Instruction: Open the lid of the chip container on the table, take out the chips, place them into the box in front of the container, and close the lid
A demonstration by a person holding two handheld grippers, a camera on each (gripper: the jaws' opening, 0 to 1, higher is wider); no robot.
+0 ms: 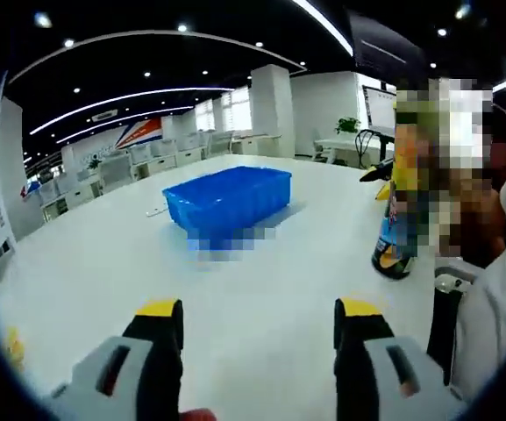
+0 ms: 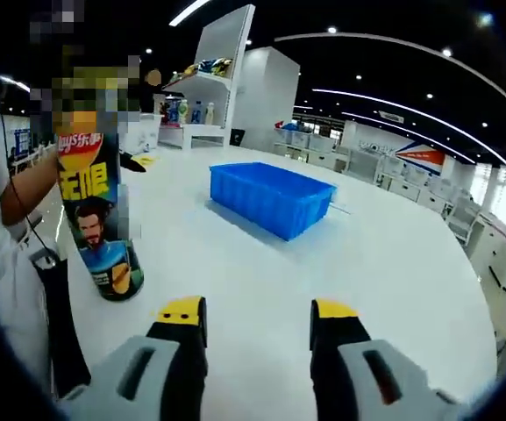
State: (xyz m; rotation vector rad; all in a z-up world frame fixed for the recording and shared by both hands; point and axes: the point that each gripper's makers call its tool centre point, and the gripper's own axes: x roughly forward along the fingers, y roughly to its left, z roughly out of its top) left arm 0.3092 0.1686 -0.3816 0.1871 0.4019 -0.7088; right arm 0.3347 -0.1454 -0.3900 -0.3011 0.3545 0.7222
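Note:
A tall chip container (image 2: 102,224) with a yellow and blue printed label stands upright on the white table (image 2: 367,289); in the left gripper view the chip container (image 1: 396,230) is at the right, its top blurred. A blue rectangular box (image 1: 229,201) sits in the middle of the table, and the same box (image 2: 272,198) appears beyond the container in the right gripper view. My left gripper (image 1: 259,317) is open above the table, well short of the box. My right gripper (image 2: 257,320) is open too, to the right of the container, with nothing between the jaws.
A person in a white sleeve (image 1: 498,289) stands close behind the container, with a dark strap (image 2: 60,324) hanging down. A small flat item (image 1: 156,211) lies beside the box. Desks and chairs (image 1: 147,162) and shelves (image 2: 195,96) line the room beyond the table.

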